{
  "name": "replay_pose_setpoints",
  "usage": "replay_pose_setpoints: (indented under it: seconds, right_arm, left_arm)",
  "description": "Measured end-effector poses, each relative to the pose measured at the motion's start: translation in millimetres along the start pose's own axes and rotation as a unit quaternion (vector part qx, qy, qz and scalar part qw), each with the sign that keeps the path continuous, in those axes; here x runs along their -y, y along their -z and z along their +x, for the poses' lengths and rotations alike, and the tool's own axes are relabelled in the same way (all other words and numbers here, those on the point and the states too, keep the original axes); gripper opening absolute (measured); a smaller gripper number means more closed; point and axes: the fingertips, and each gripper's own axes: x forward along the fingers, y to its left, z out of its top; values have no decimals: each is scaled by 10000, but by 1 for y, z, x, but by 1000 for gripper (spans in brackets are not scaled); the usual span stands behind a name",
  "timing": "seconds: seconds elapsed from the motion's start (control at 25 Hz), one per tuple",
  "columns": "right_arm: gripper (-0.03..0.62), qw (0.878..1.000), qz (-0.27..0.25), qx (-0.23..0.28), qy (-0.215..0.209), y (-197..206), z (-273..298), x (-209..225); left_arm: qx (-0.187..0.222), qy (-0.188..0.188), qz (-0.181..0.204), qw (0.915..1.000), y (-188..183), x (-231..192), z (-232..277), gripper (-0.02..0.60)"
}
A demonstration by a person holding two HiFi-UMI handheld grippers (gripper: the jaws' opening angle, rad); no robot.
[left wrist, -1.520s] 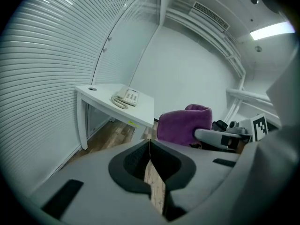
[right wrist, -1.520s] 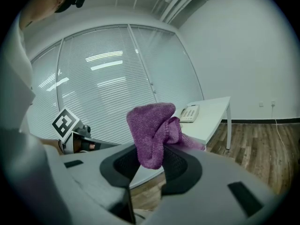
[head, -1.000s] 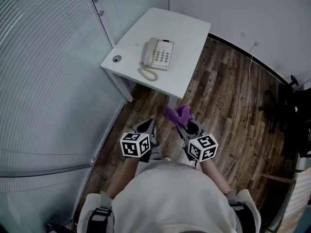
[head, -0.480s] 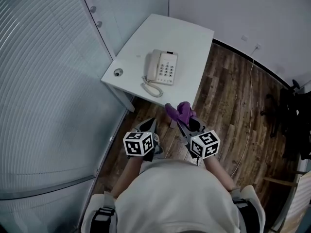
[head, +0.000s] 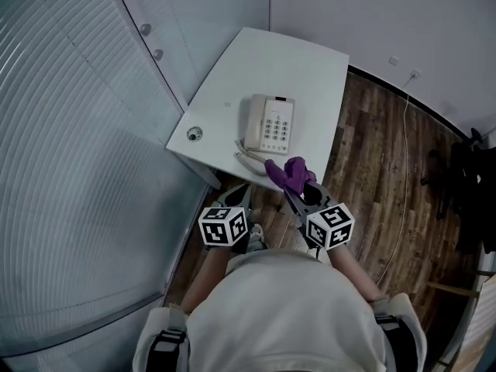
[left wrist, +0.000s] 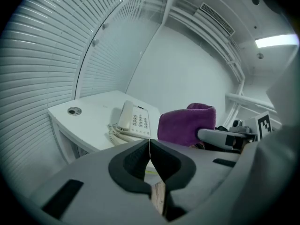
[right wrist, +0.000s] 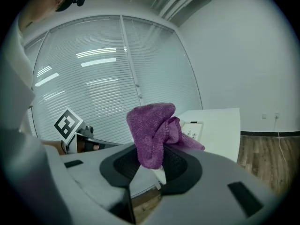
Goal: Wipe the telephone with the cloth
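Beside the person's left, a curved wall of pale slatted blinds fills that whole side of the head view. A white table stands against it in the corner, with plain white walls behind. A round cable hole sits near the table's near left corner. To the right of it the telephone lies flat close to the near edge. Its handset rests on its left side, and its coiled cord is curled at the near end.

Both grippers are held low in front of the person's torso, side by side, pointing at the table and slightly downward. The left gripper has its jaws pressed together with nothing between them, and its tips are over the floor just short of the table's near edge. The right gripper is clamped on the purple cloth, which stands up from the jaws in a loose bunch. Seen from the head, the cloth overlaps the table's near edge just beside the telephone's near end. It seems to hang above the table rather than touch it, though no view makes that plain.

Right of the table, the wood floor lies open. A thin white cable trails across it from a wall socket. A dark shape at the far right edge is too dim to identify.
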Motion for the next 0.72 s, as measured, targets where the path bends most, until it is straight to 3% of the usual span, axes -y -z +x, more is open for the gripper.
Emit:
replay_pose_setpoints:
  seconds: [0.72]
  right_arm:
    - [126,9985,161,165,500,-37,77,25]
  left_arm:
    - [-146,220,216,9994,-64,-63,47,21]
